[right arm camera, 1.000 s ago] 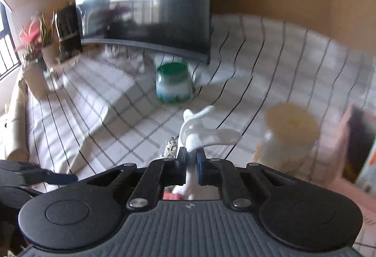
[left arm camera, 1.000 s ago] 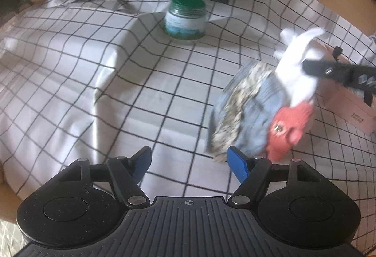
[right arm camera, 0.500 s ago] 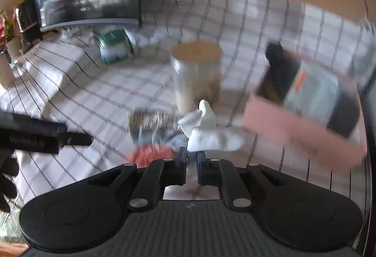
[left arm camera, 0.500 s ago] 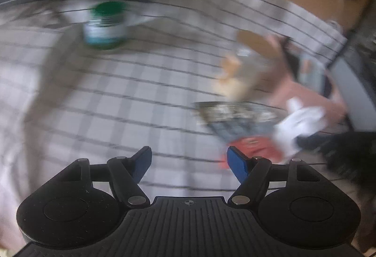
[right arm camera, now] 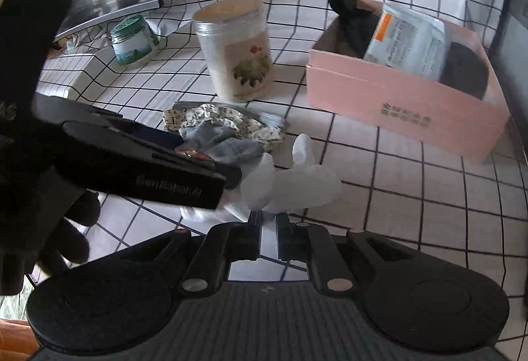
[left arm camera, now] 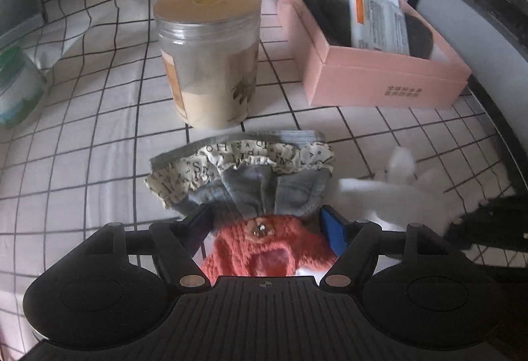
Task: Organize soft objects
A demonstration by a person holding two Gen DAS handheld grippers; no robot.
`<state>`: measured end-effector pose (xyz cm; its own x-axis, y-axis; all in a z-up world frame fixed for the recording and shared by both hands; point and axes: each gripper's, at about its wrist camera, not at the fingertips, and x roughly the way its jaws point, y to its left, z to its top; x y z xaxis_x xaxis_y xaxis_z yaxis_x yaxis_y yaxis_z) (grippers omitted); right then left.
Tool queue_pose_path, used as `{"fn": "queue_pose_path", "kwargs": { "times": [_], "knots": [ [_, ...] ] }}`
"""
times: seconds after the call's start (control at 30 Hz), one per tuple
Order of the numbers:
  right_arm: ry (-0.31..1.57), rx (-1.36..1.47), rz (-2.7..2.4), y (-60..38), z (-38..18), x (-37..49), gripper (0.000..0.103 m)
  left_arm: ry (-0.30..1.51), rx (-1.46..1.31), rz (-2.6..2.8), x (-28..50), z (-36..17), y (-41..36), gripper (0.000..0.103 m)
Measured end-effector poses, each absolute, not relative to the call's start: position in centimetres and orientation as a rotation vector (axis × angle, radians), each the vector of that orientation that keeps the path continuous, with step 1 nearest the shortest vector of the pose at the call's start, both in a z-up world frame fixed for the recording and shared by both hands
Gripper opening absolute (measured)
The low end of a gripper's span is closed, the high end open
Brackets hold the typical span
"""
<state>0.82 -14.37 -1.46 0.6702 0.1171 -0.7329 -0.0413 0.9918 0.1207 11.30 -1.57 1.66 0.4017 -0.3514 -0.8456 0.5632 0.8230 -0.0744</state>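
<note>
Left wrist view puts the doll [left arm camera: 264, 196] at lower centre, its red knit top between your left gripper [left arm camera: 265, 222]'s spread blue pads, which don't yet pinch it. Your right gripper [right arm camera: 269, 222] is closed on the doll's white fabric limb [right arm camera: 290, 182] at mid-frame in its own view. Close the left too soon and you may catch only loose skirt, so the doll sags or twists. Swing wide and you could knock the tall jar [left arm camera: 209, 54] standing just behind, or miss the pink box [left arm camera: 373, 57] at upper right.
</note>
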Motion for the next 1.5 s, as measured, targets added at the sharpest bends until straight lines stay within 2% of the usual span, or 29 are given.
{"fn": "queue_pose_path", "kwargs": {
  "times": [0.07,0.13,0.17,0.23,0.4,0.8,1.1,1.13,1.23,1.27,1.43,1.5],
  "knots": [
    [0.838,0.104,0.081,-14.6,-1.6,0.7,0.009,0.991,0.249,-0.598,11.2,1.6,-1.8,0.074],
    [0.845,0.103,0.073,-14.6,-1.8,0.8,0.009,0.977,0.258,-0.606,11.0,1.7,-1.8,0.056],
    [0.849,0.099,0.070,-14.7,-1.8,0.8,0.009,0.971,0.254,-0.607,10.9,1.8,-1.5,0.053],
    [0.854,0.090,0.070,-14.6,-1.9,0.9,0.009,0.961,0.234,-0.610,11.4,2.1,-1.0,0.036],
    [0.857,0.022,0.060,-14.2,-1.9,1.4,0.009,0.924,0.199,-0.572,11.4,3.2,1.7,0.023],
    [0.870,-0.032,-0.005,-15.0,-1.7,2.2,0.008,0.899,0.213,-0.396,13.5,3.6,8.1,0.021],
    [0.830,-0.022,-0.024,-16.0,-0.8,1.9,0.011,0.935,0.089,-0.404,14.9,3.8,10.3,0.019],
    [0.819,-0.028,-0.004,-15.7,-0.5,1.9,0.019,0.934,0.082,-0.411,14.9,3.9,10.3,0.019],
    [0.778,-0.054,0.062,-14.0,0.3,2.0,0.059,0.934,0.051,-0.424,14.9,4.2,10.4,0.018],
    [0.760,-0.067,0.089,-13.3,0.6,2.0,0.066,0.927,0.040,-0.426,14.8,4.5,10.6,0.016],
    [0.747,-0.127,0.253,-9.2,1.1,3.0,0.075,0.895,0.013,-0.412,14.7,5.2,11.7,0.014],
    [0.755,-0.151,0.309,-7.5,0.8,3.8,0.075,0.895,0.000,-0.400,14.8,5.2,12.2,0.013]
  ]
}}
